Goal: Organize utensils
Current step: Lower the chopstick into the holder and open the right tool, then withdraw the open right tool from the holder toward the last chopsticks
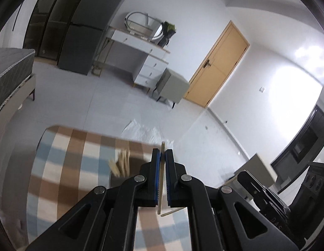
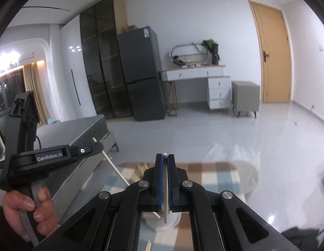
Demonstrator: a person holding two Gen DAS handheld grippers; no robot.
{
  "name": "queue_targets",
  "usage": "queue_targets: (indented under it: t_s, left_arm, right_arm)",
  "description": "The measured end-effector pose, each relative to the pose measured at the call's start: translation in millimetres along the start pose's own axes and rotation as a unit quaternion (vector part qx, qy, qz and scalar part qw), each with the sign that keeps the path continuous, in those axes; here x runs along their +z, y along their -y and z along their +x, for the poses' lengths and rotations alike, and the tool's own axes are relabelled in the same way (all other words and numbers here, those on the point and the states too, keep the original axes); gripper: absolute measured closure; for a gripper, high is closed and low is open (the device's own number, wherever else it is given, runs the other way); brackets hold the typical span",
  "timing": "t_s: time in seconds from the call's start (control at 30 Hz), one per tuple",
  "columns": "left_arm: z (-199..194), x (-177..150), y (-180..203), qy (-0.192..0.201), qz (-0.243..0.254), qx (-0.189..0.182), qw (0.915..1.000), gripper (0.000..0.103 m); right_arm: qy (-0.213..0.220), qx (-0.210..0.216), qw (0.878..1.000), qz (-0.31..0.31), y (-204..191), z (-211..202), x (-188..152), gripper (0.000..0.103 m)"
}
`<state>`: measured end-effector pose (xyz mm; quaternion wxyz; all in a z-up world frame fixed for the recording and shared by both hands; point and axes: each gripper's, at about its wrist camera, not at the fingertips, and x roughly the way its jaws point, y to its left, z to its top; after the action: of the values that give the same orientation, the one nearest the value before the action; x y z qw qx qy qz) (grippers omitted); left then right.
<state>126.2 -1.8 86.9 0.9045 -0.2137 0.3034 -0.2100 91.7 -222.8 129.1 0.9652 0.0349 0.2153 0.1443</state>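
Observation:
My left gripper (image 1: 163, 152) is shut on a thin wooden chopstick (image 1: 161, 188) that runs up between its blue pads and sticks out past the tips. My right gripper (image 2: 165, 156) is shut on a second pale chopstick (image 2: 165, 196), held the same way. In the right wrist view a hand (image 2: 26, 209) holds the left gripper (image 2: 95, 147) at the left, its chopstick (image 2: 114, 165) slanting down to the right. Both grippers are raised above a table with a brown, blue and white checked cloth (image 1: 63, 167). A blurred bunch of wooden utensils (image 1: 121, 163) stands in a dark holder (image 1: 118, 178).
A white round object (image 2: 162, 222) lies on the cloth below the right gripper, with a loose wooden piece (image 2: 148, 245) nearer the front. Clear plastic (image 1: 145, 131) lies past the table's far edge. A bed (image 2: 78, 133), fridge (image 2: 143, 79), desk (image 2: 195, 73) and door (image 2: 272, 56) stand behind.

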Motion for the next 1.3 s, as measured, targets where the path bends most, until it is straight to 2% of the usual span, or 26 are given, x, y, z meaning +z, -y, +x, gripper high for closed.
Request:
queue_targets:
  t_s: [0.17,0.3,0.47,0.67,0.93,1.13,1.2,1.27,1.3]
  left_arm:
    - [14,27,-3,0.014,0.009,0.004,0.9999,0.102]
    - [24,35,-12,0.023,0.015,0.014,0.9995,0.102]
    - [47,39,-28,0.013,0.001,0.024,0.9996,0.102]
    - [69,35,-35,0.004,0.015,0.042,0.999,0.102]
    - [83,27,-43,-0.021,0.011,0.042,0.9988,0.102]
    - [88,27,-37,-0.061,0.014,0.03,0.9976,0.102]
    - [92,28,-35,-0.082,0.018,0.046,0.9954,0.098]
    - [89,29,-35,-0.088,0.015,0.05,0.9948,0.076]
    - [86,28,-36,-0.083,0.012,0.05,0.9952,0.07]
  right_arm:
    - [0.009,0.008,1.0,-0.024,-9,23,31,0.1]
    - [0.01,0.017,0.999,-0.043,-20,44,39,0.1]
    - [-0.001,0.019,0.998,-0.063,-29,72,32,0.1]
    - [-0.025,0.017,0.997,-0.073,-28,98,11,0.1]
    - [-0.044,0.013,0.996,-0.076,-19,113,0,0.1]
    - [-0.067,0.016,0.995,-0.068,-16,122,-7,0.099]
    - [-0.076,0.022,0.995,-0.055,-13,124,-12,0.096]
    - [-0.082,0.032,0.995,-0.042,-8,123,-15,0.094]
    - [-0.085,0.034,0.995,-0.037,-6,120,-18,0.091]
